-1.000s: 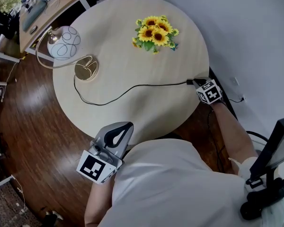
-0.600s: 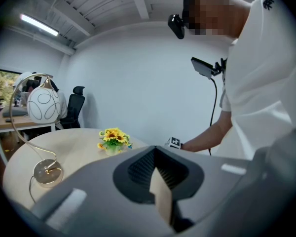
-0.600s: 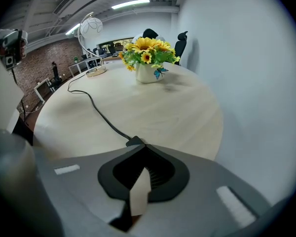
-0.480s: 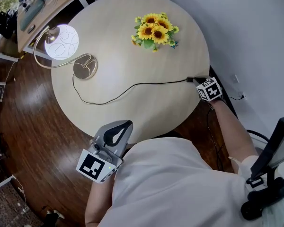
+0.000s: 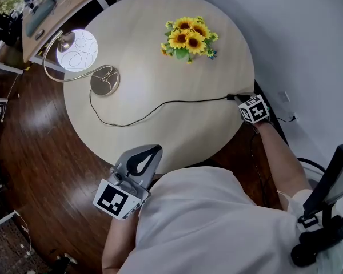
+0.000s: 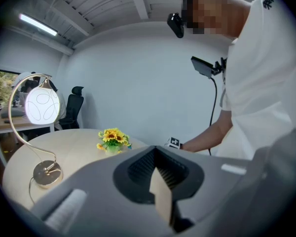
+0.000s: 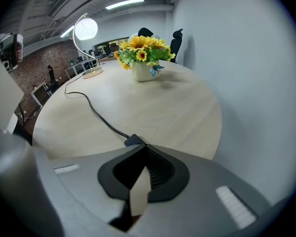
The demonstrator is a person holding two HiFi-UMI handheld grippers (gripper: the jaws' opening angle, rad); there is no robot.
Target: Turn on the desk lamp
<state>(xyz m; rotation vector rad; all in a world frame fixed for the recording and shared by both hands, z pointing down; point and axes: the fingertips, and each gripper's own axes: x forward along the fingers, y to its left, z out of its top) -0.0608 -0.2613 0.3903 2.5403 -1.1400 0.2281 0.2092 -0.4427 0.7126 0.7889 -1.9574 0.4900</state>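
The desk lamp has a round white globe (image 5: 76,50) that glows, a curved brass arm and a brass base (image 5: 104,83) at the round table's left edge. Its black cord (image 5: 160,104) runs across the table to a small black switch (image 5: 231,97) at the right edge. My right gripper (image 5: 236,99) is shut, its tip right at that switch (image 7: 134,140). My left gripper (image 5: 153,151) is shut and empty, held off the table's near edge. The lit globe (image 6: 42,105) also shows in the left gripper view, and small and far off (image 7: 86,28) in the right gripper view.
A pot of sunflowers (image 5: 187,39) stands at the far side of the pale round table (image 5: 177,136). A wooden desk (image 5: 51,10) lies beyond the lamp. A white wall runs close along the right, with a black stand (image 5: 326,210) near my right arm.
The lamp globe was dark one second ago; it lit up half a second ago and glows now. Both grippers have stayed nearly in place.
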